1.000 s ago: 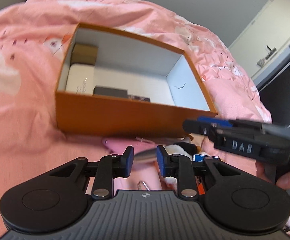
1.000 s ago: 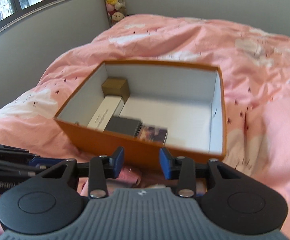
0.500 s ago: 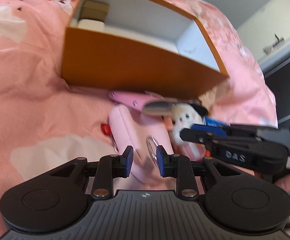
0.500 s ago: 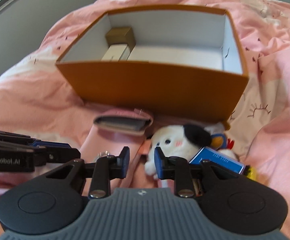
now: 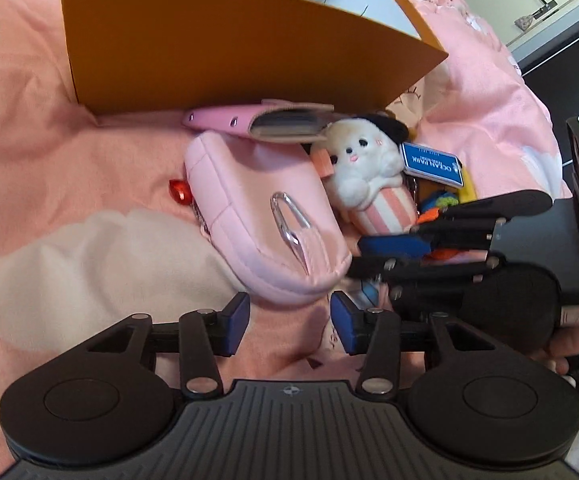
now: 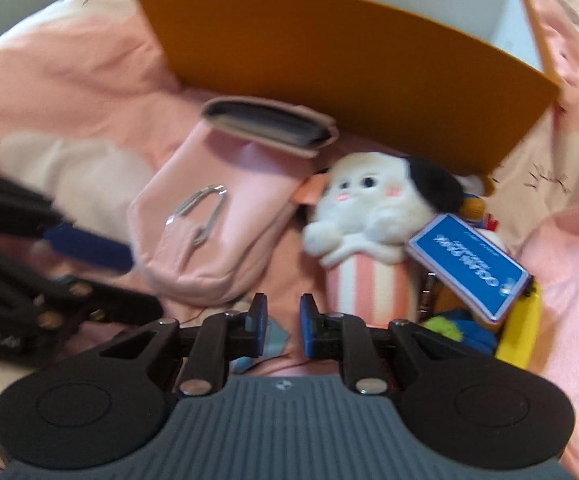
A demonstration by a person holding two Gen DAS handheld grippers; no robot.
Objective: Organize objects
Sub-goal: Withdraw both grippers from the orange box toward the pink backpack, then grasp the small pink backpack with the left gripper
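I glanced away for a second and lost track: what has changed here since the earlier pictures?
Both grippers dropped from above the orange box down to the items in front of it. The left gripper opened wider by the pink pouch; the right gripper narrowed near the plush toy. Nothing is gripped; box and items stayed put.

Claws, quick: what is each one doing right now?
Left claw: open, holding nothing, just short of the pink pouch.
Right claw: open with a narrower gap, holding nothing, beside the plush toy.
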